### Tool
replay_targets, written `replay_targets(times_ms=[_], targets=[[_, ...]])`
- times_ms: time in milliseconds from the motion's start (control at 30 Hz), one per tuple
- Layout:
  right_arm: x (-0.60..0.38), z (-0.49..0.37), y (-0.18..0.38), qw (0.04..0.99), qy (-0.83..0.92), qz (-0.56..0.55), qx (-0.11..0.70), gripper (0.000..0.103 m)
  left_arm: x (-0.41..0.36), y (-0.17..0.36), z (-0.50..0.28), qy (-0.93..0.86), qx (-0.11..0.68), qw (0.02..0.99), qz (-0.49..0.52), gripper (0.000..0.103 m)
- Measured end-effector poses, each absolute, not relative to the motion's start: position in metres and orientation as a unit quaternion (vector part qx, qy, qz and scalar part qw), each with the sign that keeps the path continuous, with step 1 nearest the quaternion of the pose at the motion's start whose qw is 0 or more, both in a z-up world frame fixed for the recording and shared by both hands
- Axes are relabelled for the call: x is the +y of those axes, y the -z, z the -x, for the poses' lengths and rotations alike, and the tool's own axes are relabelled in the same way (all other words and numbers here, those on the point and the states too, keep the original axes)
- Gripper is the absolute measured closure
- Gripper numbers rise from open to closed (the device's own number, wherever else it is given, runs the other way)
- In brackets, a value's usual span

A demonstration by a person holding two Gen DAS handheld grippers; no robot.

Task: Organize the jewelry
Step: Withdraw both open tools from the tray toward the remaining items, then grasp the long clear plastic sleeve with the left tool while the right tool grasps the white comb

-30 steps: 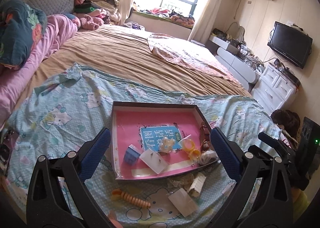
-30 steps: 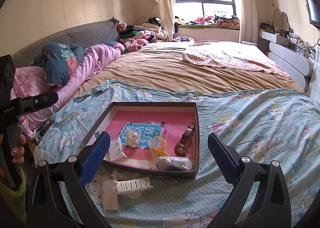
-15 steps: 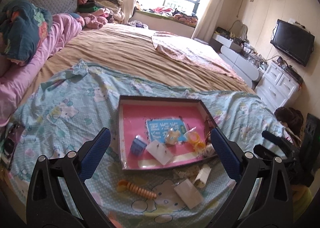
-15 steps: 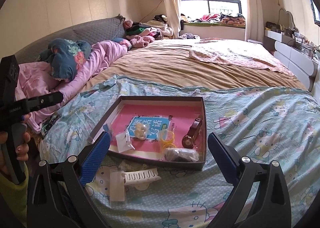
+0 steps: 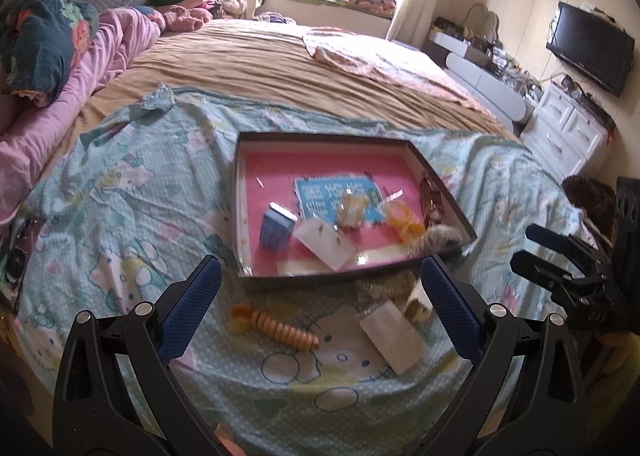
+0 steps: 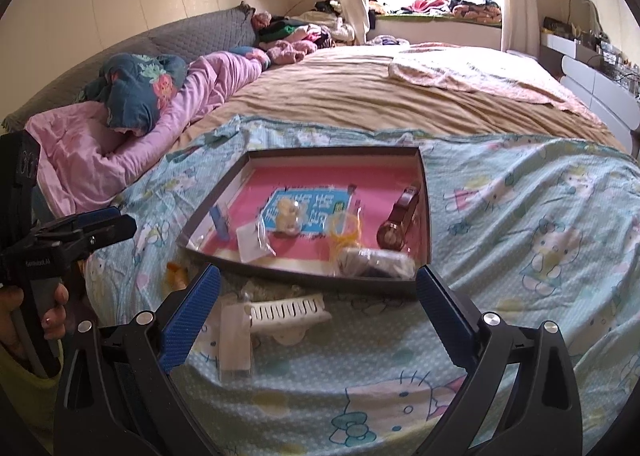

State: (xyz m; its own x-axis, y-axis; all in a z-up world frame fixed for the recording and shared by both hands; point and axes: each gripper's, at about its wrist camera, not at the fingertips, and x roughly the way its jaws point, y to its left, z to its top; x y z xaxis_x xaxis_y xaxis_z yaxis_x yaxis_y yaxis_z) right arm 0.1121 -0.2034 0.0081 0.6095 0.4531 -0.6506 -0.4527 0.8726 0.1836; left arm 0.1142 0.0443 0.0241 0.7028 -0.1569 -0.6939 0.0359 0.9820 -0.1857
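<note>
Clearly the work centres on the shallow box (image 5: 440, 192), pink-floored, sitting mid-frame in both views on the cartoon-print sheet (image 5: 120, 196). Inside it lie a small blue carton (image 5: 276, 230), a clear packet (image 5: 326, 244), a pale bracelet (image 5: 352, 206) on the blue card, yellow rings (image 5: 404, 220) and, along the right wall, a brown watch (image 6: 398, 222).

Several pieces are not yet in: low in the left wrist view, an orange ribbed clip (image 5: 276, 326) and a clear sachet (image 5: 392, 336) lie on the sheet just in front of the box's near wall; in the right wrist view a white comb-like clip (image 6: 286, 310) lies there beside a flat packet (image 6: 236, 338).

Both tongs are released and carry nothing: the left gripper (image 5: 320, 306) hangs above the orange clip, the right gripper (image 6: 318, 306) above the white one.

My judgement: take the loose pieces one at a time. Come down square over the orange clip's middle, pads across its narrow width, since the soft sheet will give and bunch. Lift clear of the near wall before setting it on bare pink floor at upper left of the box.
</note>
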Motion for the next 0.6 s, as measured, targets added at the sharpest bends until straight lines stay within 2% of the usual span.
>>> replay_targets(times_ms=[600], targets=[[-0.214,-0.114,0.009,0.885,-0.258,-0.016,0.387,0.006,-0.008,0.033,-0.107,0.100,0.455,0.884,0.047,0.010]])
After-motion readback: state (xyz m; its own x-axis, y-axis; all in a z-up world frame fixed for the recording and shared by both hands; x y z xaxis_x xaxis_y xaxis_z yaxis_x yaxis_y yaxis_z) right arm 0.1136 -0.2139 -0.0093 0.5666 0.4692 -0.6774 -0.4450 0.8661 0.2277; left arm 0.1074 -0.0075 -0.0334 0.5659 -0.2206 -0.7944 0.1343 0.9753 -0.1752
